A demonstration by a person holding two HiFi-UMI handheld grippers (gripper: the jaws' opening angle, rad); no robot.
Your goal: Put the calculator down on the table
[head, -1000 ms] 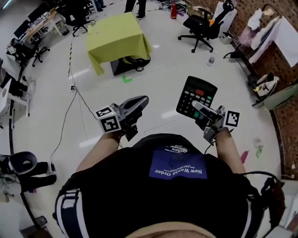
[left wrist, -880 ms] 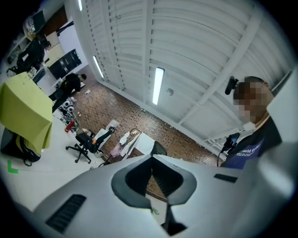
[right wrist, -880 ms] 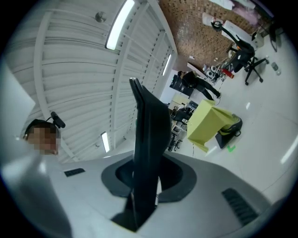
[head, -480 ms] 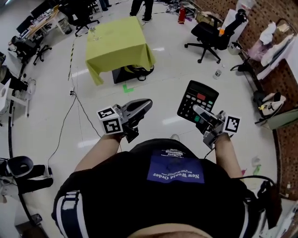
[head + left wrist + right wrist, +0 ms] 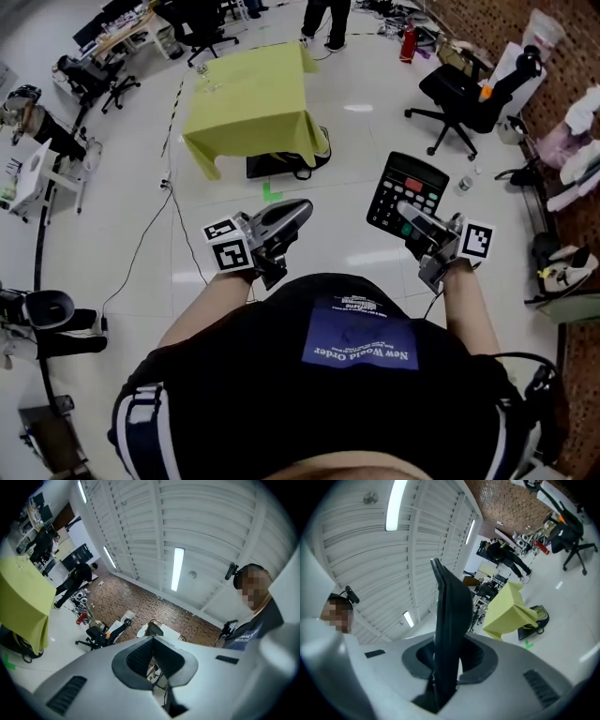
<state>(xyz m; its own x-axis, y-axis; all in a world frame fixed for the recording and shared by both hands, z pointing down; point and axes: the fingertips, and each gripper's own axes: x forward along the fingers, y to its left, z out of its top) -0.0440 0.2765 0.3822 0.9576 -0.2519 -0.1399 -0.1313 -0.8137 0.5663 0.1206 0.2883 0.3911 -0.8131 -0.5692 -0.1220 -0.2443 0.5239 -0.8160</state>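
Observation:
My right gripper (image 5: 419,225) is shut on a black calculator (image 5: 408,190) with a red key and a green one, held tilted in the air over the white floor. In the right gripper view the calculator (image 5: 449,616) stands edge-on between the pads. The left gripper (image 5: 298,210) hangs beside it at the same height, shut, with nothing in it; its pads (image 5: 140,658) meet at the tips. The table (image 5: 251,89), draped in a yellow-green cloth, stands well ahead of both grippers, slightly to the left.
A black bag (image 5: 291,164) lies under the table and a green tape mark (image 5: 272,192) is on the floor before it. A cable (image 5: 141,246) runs across the floor at left. Office chairs (image 5: 469,94) stand at right, desks at far left, and a person (image 5: 323,19) behind the table.
The table has come closer and lower in the head view as I walk toward it. Both grippers have risen a little; the calculator stays gripped in the right one.

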